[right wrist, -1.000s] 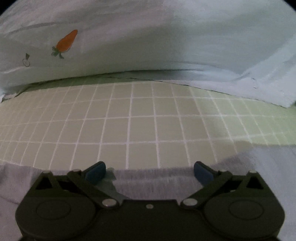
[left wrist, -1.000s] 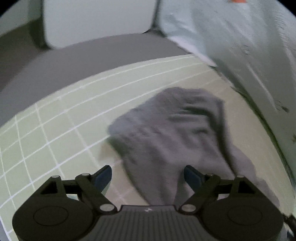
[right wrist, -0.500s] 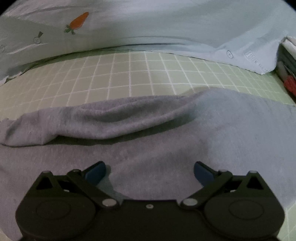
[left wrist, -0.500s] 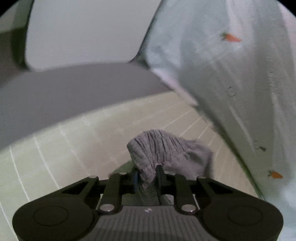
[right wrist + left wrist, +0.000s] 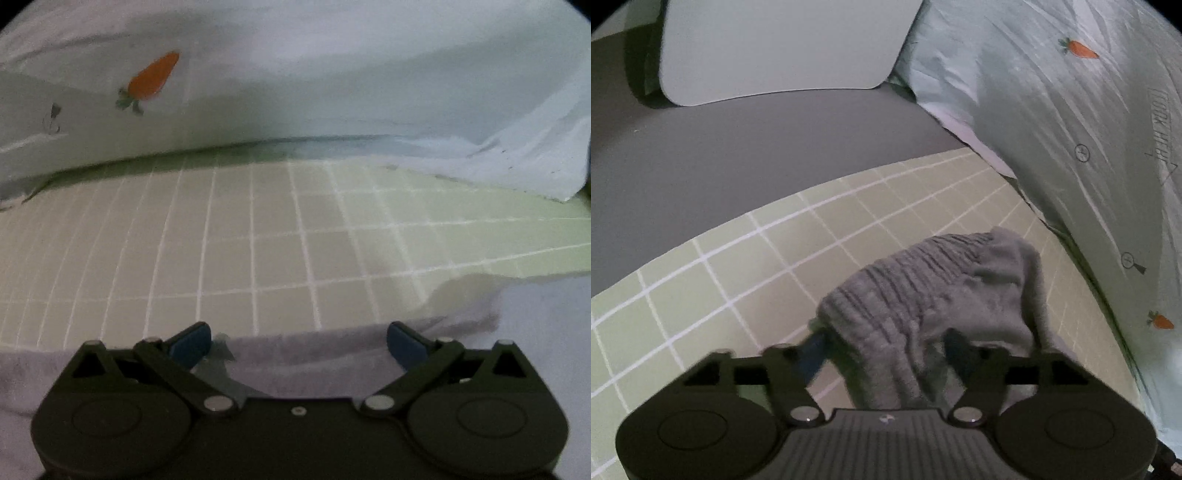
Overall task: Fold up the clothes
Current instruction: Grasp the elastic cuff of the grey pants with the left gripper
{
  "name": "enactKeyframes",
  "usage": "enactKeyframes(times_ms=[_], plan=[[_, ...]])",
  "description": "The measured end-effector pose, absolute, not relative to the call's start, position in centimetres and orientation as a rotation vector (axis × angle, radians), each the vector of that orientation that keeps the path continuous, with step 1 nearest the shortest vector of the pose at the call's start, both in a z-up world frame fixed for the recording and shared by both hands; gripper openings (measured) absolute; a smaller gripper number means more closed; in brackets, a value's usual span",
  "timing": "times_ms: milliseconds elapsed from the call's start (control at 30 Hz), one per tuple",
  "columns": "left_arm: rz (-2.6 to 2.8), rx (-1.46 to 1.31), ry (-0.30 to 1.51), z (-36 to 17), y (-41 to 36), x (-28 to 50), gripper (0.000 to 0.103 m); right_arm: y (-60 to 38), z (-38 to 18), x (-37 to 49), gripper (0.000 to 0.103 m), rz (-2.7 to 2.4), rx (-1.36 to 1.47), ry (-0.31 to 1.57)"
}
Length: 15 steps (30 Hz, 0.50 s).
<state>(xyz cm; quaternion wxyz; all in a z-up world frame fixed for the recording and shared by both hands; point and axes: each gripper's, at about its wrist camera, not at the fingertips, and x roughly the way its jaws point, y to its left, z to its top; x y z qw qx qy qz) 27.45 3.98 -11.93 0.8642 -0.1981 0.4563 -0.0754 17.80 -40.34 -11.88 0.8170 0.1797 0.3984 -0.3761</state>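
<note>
Left tongs [image 5: 882, 343] just opening, releasing ribbed grey knit garment [image 5: 934, 295]; right tongs [image 5: 298, 341] wide, empty; folding unfinished.

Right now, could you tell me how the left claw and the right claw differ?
The left claw has bunched ribbed grey knit fabric between its just-opened blue pads; the right claw hangs over a flat grey garment edge. The left claw looks blurred, the right sharp. Both stand open above the green grid-patterned sheet.
</note>
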Motion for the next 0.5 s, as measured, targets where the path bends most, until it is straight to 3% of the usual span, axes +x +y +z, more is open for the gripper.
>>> enactKeyframes(times_ms=[200,267,333,500], plan=[[-0.12,-0.416,0.934,-12.3,3.5,27.9,0.082,-36.4,-10.8,13.3,0.103,-0.76,0.401,0.87],[-0.111,-0.401,0.927,-12.2,3.3,28.2,0.076,-35.6,-11.3,12.8,0.103,-0.764,0.385,0.915],[-0.101,-0.386,0.919,-12.1,3.1,28.5,0.028,-35.3,-11.3,12.4,0.103,-0.761,0.386,0.933],[-0.136,-0.424,0.85,-10.4,2.5,28.5,0.017,-35.6,-9.8,10.8,0.103,-0.765,0.346,0.891]])
